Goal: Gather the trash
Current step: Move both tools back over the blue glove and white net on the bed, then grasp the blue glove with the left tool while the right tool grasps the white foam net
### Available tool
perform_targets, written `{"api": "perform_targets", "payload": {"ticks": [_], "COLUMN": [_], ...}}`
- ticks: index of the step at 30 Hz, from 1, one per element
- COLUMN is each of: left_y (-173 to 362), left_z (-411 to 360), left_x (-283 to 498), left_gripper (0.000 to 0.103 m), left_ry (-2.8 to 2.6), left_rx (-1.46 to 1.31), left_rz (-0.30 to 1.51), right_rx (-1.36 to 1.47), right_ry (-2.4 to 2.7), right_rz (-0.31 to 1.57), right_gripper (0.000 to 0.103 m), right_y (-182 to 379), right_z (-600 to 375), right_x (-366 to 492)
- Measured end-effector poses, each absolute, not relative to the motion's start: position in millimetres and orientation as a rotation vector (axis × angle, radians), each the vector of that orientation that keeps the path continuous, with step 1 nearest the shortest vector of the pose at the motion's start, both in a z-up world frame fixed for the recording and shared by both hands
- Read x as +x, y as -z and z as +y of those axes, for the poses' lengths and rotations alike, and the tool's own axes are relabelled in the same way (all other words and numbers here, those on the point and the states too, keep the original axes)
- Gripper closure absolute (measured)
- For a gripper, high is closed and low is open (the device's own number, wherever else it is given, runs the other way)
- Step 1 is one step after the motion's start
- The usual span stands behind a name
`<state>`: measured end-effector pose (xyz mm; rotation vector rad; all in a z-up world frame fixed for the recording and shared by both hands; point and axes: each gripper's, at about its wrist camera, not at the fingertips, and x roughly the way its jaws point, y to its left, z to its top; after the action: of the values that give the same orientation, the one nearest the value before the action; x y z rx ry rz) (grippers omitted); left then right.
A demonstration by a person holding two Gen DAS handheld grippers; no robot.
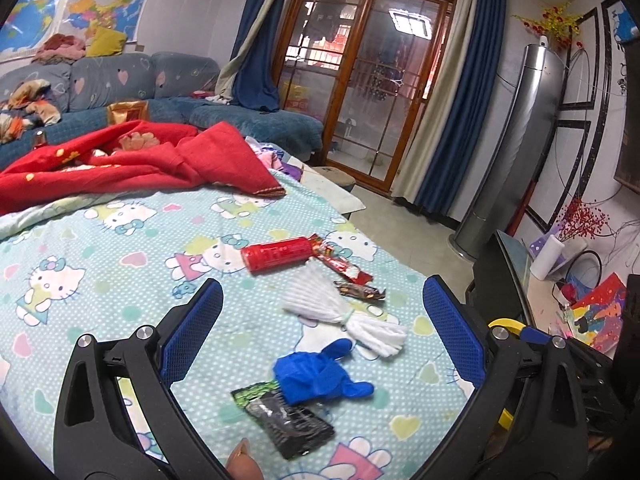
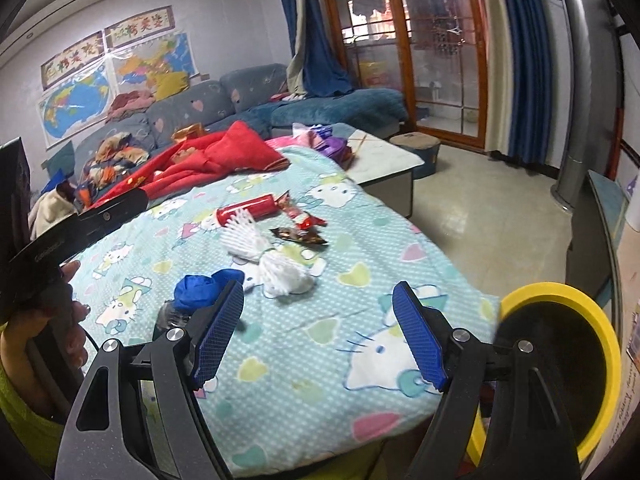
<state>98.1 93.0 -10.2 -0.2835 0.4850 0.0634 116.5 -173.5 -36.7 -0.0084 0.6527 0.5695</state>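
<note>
Black wrapper [image 2: 170, 316] behind left finger

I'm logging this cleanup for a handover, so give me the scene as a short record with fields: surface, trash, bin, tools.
surface: blanket with cat print
trash: red can, red wrapper, brown wrapper, white foam net, blue glove, black packet
bin: yellow-rimmed bin, off the blanket's near edge
tools: left tool open, right tool open, both empty

Left gripper [image 1: 320, 312], right gripper [image 2: 318, 316]: blk frames, blue textured pads, silver screws.
</note>
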Motion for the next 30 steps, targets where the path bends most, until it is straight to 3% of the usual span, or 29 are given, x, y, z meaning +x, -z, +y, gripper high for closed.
{"api": "perform_targets", "payload": {"ticks": [13,18,25,30], "left_y": [33.0,46.9,62.6,68.8], "left_z": [134.5,142.6,140.9,132.8], "left_x": [100.5,105.1,111.6,115.2], "left_gripper": [0.012,0.027,0.045,0.048], "left_ry": [-0.06,-0.018,0.031,0.071], "left_rx": [-0.372,-0.402,-0.4,-0.388], "left_rz": [0.563,0.609,0.667,0.694], "right_rx": [-0.022,-0.045,-0.038,-0.032], "right_ry": [-0.606,-0.615,-0.617,-0.63], "right_rz": [0.714,0.74,0.798,0.816], "right_gripper": [0.029,0.03,0.045,0.049], "right_y": [52.2,61.9,77.3,83.8], "right_z": [-137.7,-125.2,-114.7,-107.0], "right_x": [145.4,159.0,178.8,186.0]}}
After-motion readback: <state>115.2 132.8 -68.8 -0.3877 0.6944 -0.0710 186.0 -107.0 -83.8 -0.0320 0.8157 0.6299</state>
